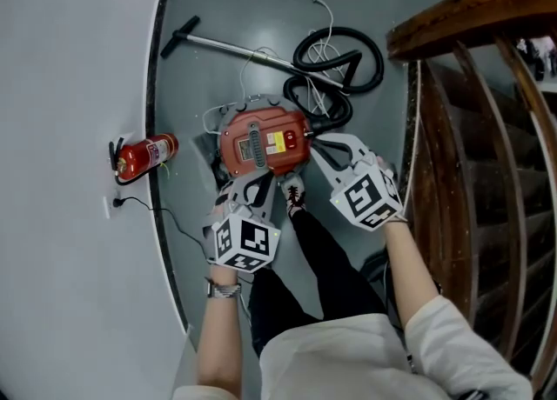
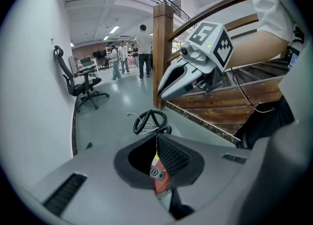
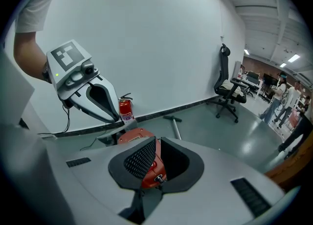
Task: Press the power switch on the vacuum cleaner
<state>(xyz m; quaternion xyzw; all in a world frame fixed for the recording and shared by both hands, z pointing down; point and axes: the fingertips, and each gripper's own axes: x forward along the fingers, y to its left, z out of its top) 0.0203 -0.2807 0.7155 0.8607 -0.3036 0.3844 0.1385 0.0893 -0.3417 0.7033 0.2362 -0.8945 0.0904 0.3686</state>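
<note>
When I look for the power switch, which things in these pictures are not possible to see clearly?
1. Power switch: head view, too small to pick out on the vacuum cleaner; the left gripper covers its near edge.
2. Vacuum cleaner in both gripper views: the shut jaws hide most of it.
3. Yellow label print: head view, too small.

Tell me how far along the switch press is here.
Done: both grippers are down at the vacuum cleaner, jaws shut on nothing. In hand: the left gripper points at its near edge, the right gripper at its right side; whether either touches is unclear. Left: the press itself, since no view shows a tip on the power switch.
</note>
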